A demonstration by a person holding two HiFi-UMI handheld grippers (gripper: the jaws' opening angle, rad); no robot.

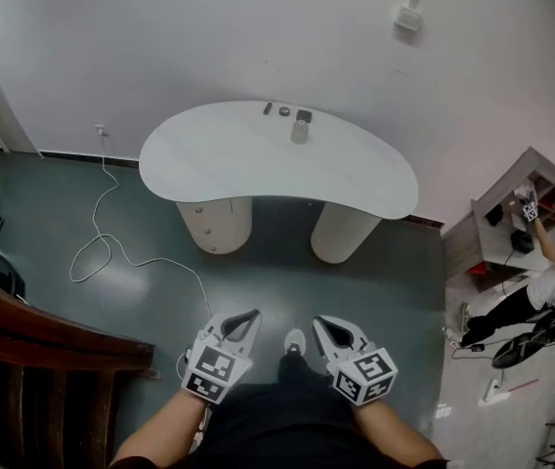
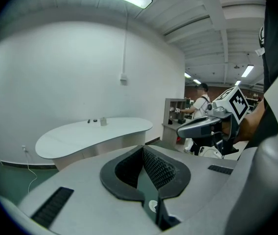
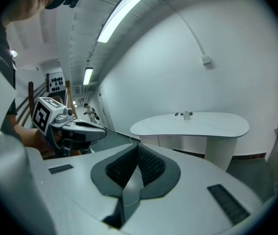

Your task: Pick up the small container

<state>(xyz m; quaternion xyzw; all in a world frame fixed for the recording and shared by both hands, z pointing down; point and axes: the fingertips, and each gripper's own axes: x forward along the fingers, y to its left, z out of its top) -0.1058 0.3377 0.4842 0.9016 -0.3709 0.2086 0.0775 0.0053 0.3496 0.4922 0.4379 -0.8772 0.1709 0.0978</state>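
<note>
Stage: approach, nothing grasped yet. The left gripper (image 1: 248, 318) and right gripper (image 1: 322, 322) were at waist height, each clenched on nothing, with the ribbed black pads meeting. The small container (image 1: 300, 131), a pale upright cylinder, stood near the far edge of the smooth white kidney-shaped table (image 1: 209, 159), well apart from both. Judged next: walk up, part one gripper's jaws and straddle it.

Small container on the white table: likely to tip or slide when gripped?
The small container looks taller than wide, so a high push may tip it. The table looks smooth; it could slide. Small, so probably light; material too distant to tell.
</note>
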